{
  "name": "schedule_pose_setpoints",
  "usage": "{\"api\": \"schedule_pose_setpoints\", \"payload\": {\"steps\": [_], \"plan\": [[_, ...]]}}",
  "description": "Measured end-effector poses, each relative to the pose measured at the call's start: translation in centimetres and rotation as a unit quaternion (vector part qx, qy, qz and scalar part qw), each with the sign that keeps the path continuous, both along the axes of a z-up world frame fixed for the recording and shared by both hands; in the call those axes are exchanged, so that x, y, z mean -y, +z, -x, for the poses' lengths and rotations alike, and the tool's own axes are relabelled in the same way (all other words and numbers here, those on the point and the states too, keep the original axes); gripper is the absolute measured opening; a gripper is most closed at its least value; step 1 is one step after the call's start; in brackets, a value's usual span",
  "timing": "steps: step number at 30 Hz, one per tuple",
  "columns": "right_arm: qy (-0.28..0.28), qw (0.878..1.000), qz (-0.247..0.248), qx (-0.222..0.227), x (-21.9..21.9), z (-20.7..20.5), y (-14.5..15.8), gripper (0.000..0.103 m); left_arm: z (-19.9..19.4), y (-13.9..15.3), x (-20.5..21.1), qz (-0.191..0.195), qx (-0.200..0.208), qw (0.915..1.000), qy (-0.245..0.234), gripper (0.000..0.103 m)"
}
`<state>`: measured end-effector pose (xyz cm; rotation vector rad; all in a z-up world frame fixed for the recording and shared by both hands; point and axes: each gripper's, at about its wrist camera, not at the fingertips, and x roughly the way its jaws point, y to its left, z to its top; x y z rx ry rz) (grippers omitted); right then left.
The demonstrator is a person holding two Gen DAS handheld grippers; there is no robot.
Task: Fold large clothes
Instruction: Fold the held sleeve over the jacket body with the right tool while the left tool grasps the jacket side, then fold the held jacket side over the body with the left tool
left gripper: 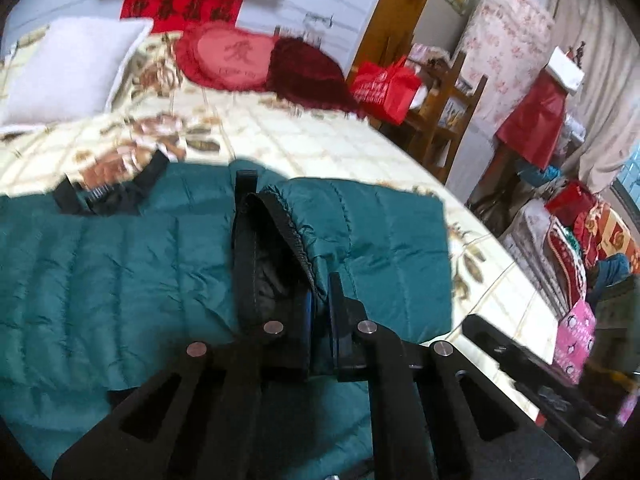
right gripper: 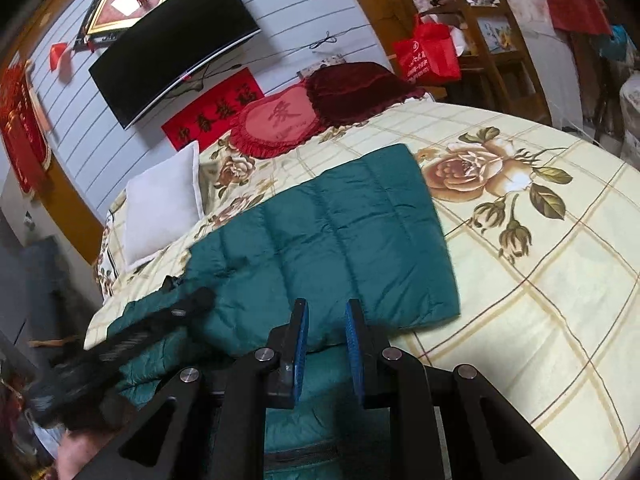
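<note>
Left tongs (left gripper: 320, 312): closed on the jacket sleeve; the black fingers pinch a fold of teal cloth just beside the cuff, and the sleeve stands lifted above the jacket body.
Sleeve cuff (left gripper: 280, 232): round opening with a black, gathered elastic edge and a dark, shiny lining inside.
Right tongs (right gripper: 326, 344): black fingers with blue ribbed pads, nearly closed with a narrow gap; teal cloth lies in front of and under them, but I cannot tell if the pads press on it.
Jacket (right gripper: 320, 236): large teal puffer, quilted in soft padded bands, slightly shiny and wrinkled; it lies flat on the bed, near the edge closest to the tongs, with one straight side toward the middle of the bed.
Collar (left gripper: 116, 196): black, ribbed, at the far edge of the jacket.
Bed (right gripper: 520, 280): cream cover with a thin check pattern and big printed roses.
Pillows at the head edge: one white square pillow (right gripper: 160, 208), one red heart-shaped cushion (right gripper: 280, 120) with a frill, one dark red velvet cushion (right gripper: 352, 88).
</note>
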<state>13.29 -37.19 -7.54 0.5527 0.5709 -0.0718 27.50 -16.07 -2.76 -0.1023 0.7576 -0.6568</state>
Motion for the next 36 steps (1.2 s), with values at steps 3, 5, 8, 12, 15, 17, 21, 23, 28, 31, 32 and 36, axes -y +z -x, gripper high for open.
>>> {"api": "schedule_pose_setpoints", "payload": {"steps": [3,5,8,12,15,17,21,23,28,31,32,36], "plan": [[-0.012,1.0,-0.002,0.0,0.6,0.3,-0.1,0.017,1.0,2.4,-1.7,0.009,0.02,0.9998,0.004,0.006],[-0.022,1.0,-0.01,-0.001,1.2,0.5,-0.2,0.017,1.2,3.6,-2.7,0.008,0.032,0.9994,0.01,0.006],[-0.036,0.999,-0.016,-0.002,1.9,0.7,-0.4,0.017,1.2,5.4,-5.6,0.002,0.053,0.998,0.035,0.005],[-0.04,0.998,-0.036,-0.011,2.5,0.7,-1.0,0.017,0.0,4.8,-9.1,0.005,0.025,0.9978,0.062,0.005],[-0.047,0.998,-0.043,-0.016,2.8,0.8,-1.1,0.017,0.4,3.4,-8.4,0.012,0.006,0.9988,0.047,0.006],[-0.05,0.998,-0.031,-0.01,2.6,0.9,-0.6,0.017,0.4,2.0,-6.4,0.018,-0.021,0.9993,0.024,0.017],[-0.048,0.999,-0.019,-0.012,2.1,0.9,-0.4,0.017,0.6,-1.1,-2.1,-0.004,-0.039,0.9992,0.006,0.07],[-0.05,0.998,-0.031,-0.02,2.5,0.7,-0.9,0.017,0.2,-2.9,-0.3,-0.014,-0.054,0.9984,0.005,0.07],[-0.052,0.997,-0.054,-0.02,3.4,0.8,-1.1,0.017,-1.4,-6.8,1.0,-0.025,-0.105,0.9939,0.023,0.018],[-0.052,0.997,-0.047,-0.018,3.4,0.7,-0.9,0.017,-0.1,-5.8,0.7,0.003,-0.087,0.9962,-0.001,0.007],[-0.052,0.997,-0.05,-0.019,3.4,0.7,-1.0,0.017,0.7,-4.9,0.5,0.008,-0.072,0.9973,-0.011,0.007],[-0.06,0.997,-0.054,-0.016,3.5,0.7,-0.9,0.017,1.8,-1.9,-1.9,0.029,-0.039,0.9988,-0.003,0.007]]}}
